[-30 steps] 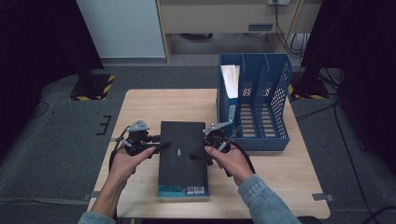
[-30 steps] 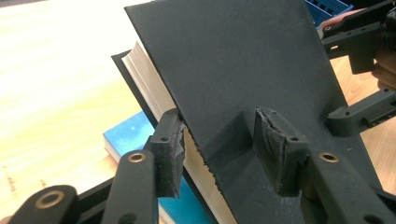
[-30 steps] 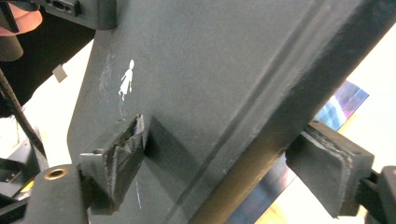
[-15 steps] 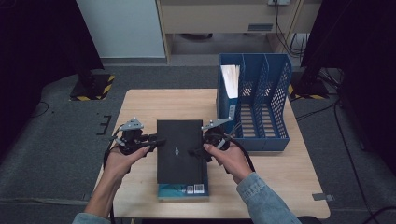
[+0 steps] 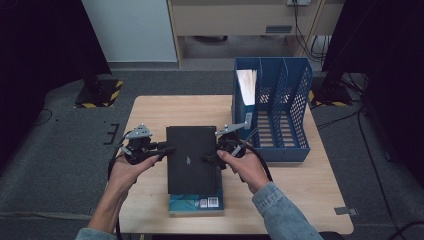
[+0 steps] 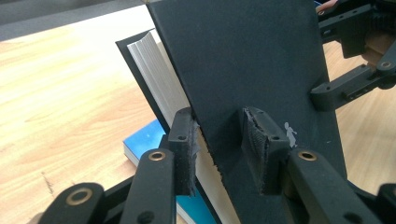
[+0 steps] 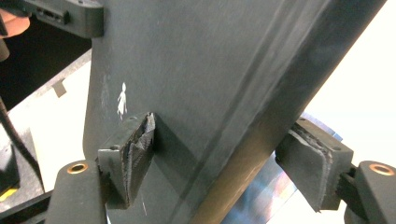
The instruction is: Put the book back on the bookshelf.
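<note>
Clearly your left gripper [image 5: 167, 148] and right gripper [image 5: 209, 159] have been closing and now pinch opposite edges of the stiff, weighty, smooth-covered black book [image 5: 192, 159] above the blue book [image 5: 195, 203], so keep gripping mid-edge.

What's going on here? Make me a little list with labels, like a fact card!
held thing: black book, lifted and tilted
left gripper: jaws have just been closing, pads clamp the book's page-edge side
right gripper: jaws have just been closing, pads on the spine side
underneath: blue book flat on the wooden table
to the right: blue file rack with white papers in its left slot
</note>
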`<state>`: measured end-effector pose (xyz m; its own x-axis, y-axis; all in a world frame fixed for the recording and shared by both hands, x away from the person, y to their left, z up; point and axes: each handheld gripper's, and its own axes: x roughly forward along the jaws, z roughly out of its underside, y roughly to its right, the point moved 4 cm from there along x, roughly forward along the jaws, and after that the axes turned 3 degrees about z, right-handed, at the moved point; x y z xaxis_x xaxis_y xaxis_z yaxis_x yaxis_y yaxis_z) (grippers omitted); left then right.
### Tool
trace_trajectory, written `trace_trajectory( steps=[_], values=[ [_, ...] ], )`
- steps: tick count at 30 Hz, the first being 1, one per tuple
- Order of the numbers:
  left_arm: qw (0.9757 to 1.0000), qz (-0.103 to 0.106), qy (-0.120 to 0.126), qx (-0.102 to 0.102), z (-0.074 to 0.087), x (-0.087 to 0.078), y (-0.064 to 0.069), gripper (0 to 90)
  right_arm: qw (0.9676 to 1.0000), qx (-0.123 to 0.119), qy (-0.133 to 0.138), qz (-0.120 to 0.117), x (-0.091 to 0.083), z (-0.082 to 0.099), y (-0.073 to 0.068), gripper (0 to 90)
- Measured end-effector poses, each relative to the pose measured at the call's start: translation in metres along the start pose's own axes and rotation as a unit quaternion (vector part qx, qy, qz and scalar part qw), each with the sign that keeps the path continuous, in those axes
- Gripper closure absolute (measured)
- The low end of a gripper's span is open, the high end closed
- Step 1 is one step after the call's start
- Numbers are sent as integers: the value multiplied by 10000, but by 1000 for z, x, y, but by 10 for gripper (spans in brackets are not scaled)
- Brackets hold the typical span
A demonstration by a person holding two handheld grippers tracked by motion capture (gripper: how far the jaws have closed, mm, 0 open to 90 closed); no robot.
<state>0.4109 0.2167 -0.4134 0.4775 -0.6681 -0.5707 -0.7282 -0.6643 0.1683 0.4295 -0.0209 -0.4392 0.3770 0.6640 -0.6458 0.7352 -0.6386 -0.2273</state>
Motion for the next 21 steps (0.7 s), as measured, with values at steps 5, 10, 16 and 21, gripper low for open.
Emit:
trace_trajectory(
  steps=[5, 10, 16, 21],
  values=[
    [9996, -107, -97, 255, -9, 2, -3, 653, 9999, -64, 42, 83, -1, -14, 6, 287],
    [9999, -40, -18, 102, -9, 2, -9, 666, 9999, -94, 48, 65, 0, -21, 8, 290],
    [9996, -176, 24, 197, -16, 3, -11, 674, 9996, -101, 137, 211, 0, -28, 10, 295],
    [9995, -218, 77, 223, -22, 4, -15, 689, 9990, -180, 230, 347, -3, -38, 13, 304]
  ],
)
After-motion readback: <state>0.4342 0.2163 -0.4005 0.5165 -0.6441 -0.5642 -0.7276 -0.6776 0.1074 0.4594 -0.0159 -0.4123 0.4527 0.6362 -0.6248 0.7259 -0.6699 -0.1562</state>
